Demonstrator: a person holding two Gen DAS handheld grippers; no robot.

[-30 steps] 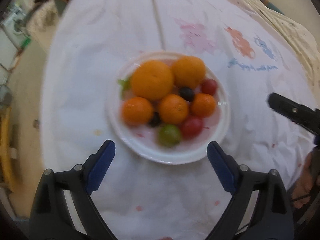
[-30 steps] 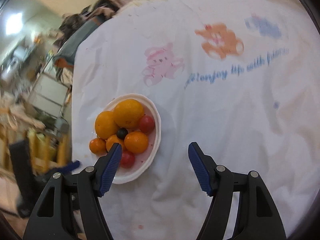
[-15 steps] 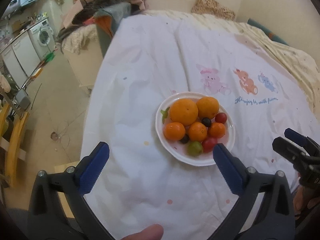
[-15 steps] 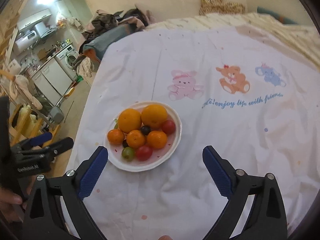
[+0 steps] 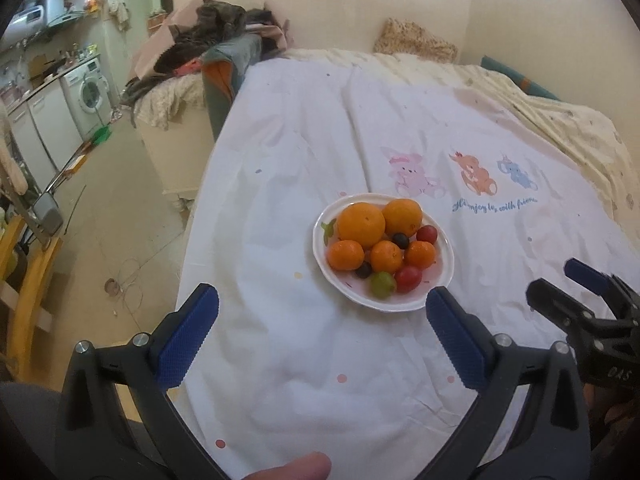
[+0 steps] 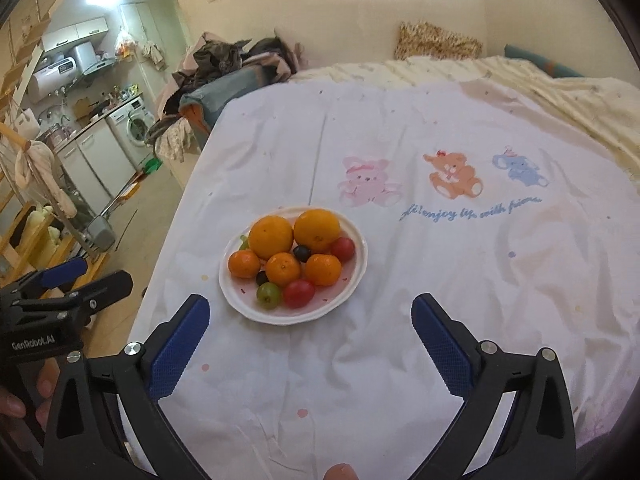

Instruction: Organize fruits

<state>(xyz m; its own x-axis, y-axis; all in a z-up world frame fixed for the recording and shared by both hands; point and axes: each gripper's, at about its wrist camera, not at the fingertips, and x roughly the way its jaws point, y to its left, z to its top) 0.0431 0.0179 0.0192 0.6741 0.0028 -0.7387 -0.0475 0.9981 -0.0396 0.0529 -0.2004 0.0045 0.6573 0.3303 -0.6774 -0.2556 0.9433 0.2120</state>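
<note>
Through the left wrist camera, the left tongs [image 5: 322, 330] are standing spread wide with nothing between the blue pads, hanging above the white sheet [image 5: 288, 208] that is covering the bed. A white plate [image 5: 444, 276] is sitting on the sheet just beyond the pads, nearer the right-hand one. It is carrying two big oranges [image 5: 361, 224], three small tangerines [image 5: 346, 255], two red cherry tomatoes [image 5: 408, 276], a green grape [image 5: 382, 284] and two dark grapes [image 5: 400, 240]. Printed cartoon animals [image 5: 464, 174] are lying on the sheet past the plate. The right tongs [image 5: 560, 292] are showing at the right edge, apart from the plate, and a fingertip [image 5: 296, 468] is peeking in at the bottom.

Through the right wrist camera, the right tongs [image 6: 310, 334] are opening, now gaping wide and gripping nothing. The plate [image 6: 352, 292] is resting on the sheet [image 6: 440, 280] just ahead of the left pad, with all the fruit piled together on it. The left tongs [image 6: 86, 276] are hovering at the left edge, off the side of the bed, with a hand [image 6: 24, 400] wrapped around the handle. A washing machine [image 6: 136, 128] is standing in the kitchen area far behind.
</note>
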